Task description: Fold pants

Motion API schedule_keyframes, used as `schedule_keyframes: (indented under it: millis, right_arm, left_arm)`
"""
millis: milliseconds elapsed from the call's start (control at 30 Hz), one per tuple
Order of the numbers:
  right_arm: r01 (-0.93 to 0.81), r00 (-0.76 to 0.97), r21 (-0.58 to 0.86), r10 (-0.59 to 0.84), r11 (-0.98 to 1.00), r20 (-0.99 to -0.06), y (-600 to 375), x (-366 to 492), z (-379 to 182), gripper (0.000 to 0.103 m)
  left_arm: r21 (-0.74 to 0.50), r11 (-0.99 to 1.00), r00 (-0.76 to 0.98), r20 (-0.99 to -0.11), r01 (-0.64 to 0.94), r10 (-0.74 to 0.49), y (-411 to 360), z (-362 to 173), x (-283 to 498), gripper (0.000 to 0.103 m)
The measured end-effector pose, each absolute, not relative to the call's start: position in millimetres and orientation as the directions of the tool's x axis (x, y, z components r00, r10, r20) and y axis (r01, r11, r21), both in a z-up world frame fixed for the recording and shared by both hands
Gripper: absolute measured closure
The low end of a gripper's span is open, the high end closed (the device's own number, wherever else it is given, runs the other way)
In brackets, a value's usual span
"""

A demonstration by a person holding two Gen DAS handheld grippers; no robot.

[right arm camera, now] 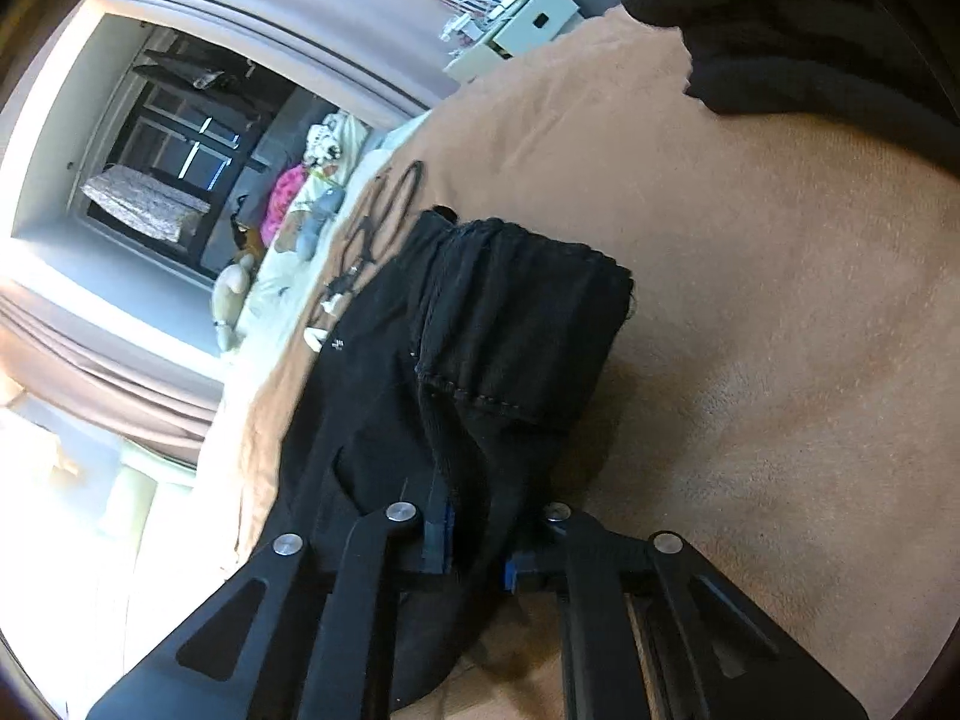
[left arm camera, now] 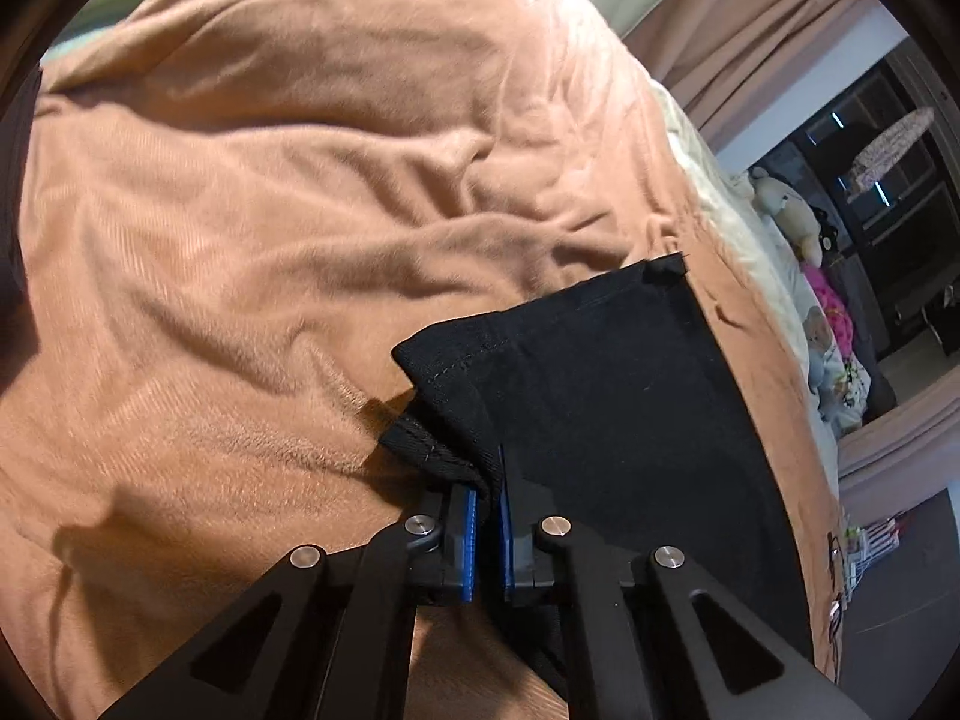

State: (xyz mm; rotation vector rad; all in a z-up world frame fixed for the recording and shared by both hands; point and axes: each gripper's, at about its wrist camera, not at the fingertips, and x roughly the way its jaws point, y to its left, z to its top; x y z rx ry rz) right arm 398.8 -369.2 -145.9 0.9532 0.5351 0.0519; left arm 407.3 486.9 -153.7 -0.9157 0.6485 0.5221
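Note:
Black pants point(left arm camera: 606, 372) lie on a peach-brown blanket point(left arm camera: 270, 210) spread over a bed. My left gripper point(left arm camera: 489, 495) is shut on a hemmed edge of the pants, the cloth pinched between its blue pads point(left arm camera: 470, 540). In the right wrist view the pants point(right arm camera: 516, 324) are bunched, with a stitched hem across the middle. My right gripper point(right arm camera: 477, 534) is shut on a thick fold of the pants, which fills the gap between its blue pads point(right arm camera: 445, 531) and hides the fingertips.
The blanket point(right arm camera: 780, 330) has wrinkles to the left in the left wrist view. Stuffed toys point(left arm camera: 780, 204) and pale bedding lie along the bed's far side. A white box point(right arm camera: 528, 24) with cables stands beyond the bed edge. A dark cloth mass point(right arm camera: 810, 42) lies at upper right.

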Motion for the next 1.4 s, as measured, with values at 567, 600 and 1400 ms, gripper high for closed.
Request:
schedule_keyframes:
  millis: [567,600,1400]
  right_arm:
    - [0.134,0.872,0.756,0.287,0.641,-0.398,-366,394,-97,0.100]
    - [0.132,0.871,0.753,0.288,0.644,-0.399,-366,393,-96,0.100]
    - [0.070,0.854,0.729,0.337,0.681,-0.396,-401,338,-82,0.100]
  left_arm:
    - [-0.590,0.530,0.752,-0.642,-0.609,0.148,482,-65,367,0.099]
    - [-0.591,0.531,0.754,-0.640,-0.608,0.151,481,-62,360,0.099]
    - [-0.607,0.452,0.737,-0.647,-0.654,0.198,450,-53,165,0.099]
